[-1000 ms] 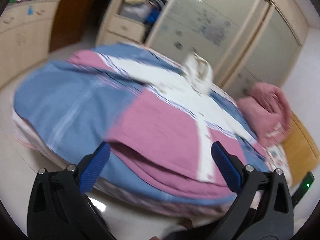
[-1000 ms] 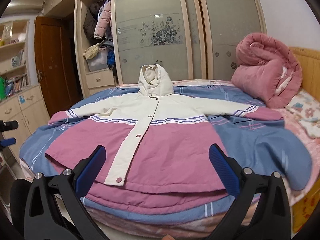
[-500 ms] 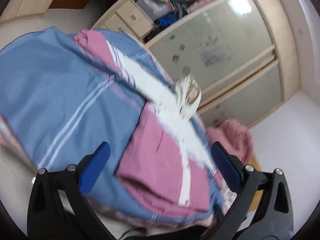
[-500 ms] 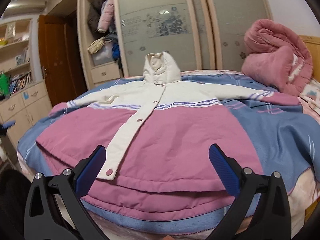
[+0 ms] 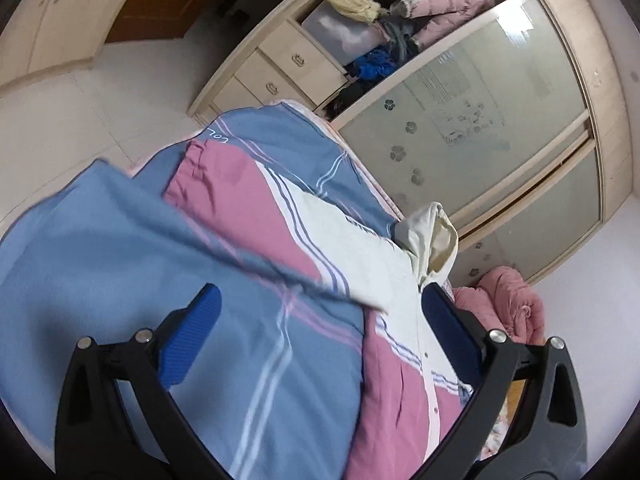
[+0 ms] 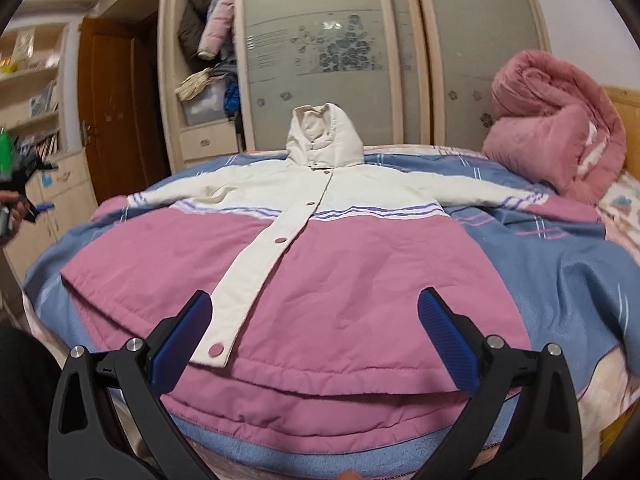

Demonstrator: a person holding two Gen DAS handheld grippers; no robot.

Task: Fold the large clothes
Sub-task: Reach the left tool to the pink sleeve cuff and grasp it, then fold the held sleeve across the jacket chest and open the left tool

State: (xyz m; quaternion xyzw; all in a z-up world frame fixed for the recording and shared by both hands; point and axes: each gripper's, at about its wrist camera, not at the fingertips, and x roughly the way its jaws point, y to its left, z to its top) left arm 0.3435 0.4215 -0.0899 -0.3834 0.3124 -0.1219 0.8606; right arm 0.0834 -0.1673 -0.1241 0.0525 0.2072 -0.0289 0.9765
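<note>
A pink and cream hooded jacket [image 6: 340,272] lies flat, front up, on a blue striped blanket [image 6: 560,264], sleeves spread, hood [image 6: 324,136] toward the wardrobe. My right gripper [image 6: 314,340] hangs open just above the jacket's hem, nothing between its blue pads. My left gripper [image 5: 320,336] is open too, over the bed's left corner, tilted, looking along the jacket's left sleeve [image 5: 240,196] toward the hood [image 5: 432,240]. In the right wrist view the left gripper [image 6: 38,206] shows at the far left edge in a hand.
A rolled pink quilt [image 6: 556,128] sits by the wooden headboard at the right. A wardrobe with frosted sliding doors [image 6: 344,52] and open shelves of clothes [image 5: 384,28] stands behind the bed. Drawers and a brown door [image 6: 116,108] are at the left.
My left gripper has swung leftward and tilted, closing in on the bed's left corner near the sleeve. My right gripper has moved forward, closer to the jacket's hem. Both stayed open.
</note>
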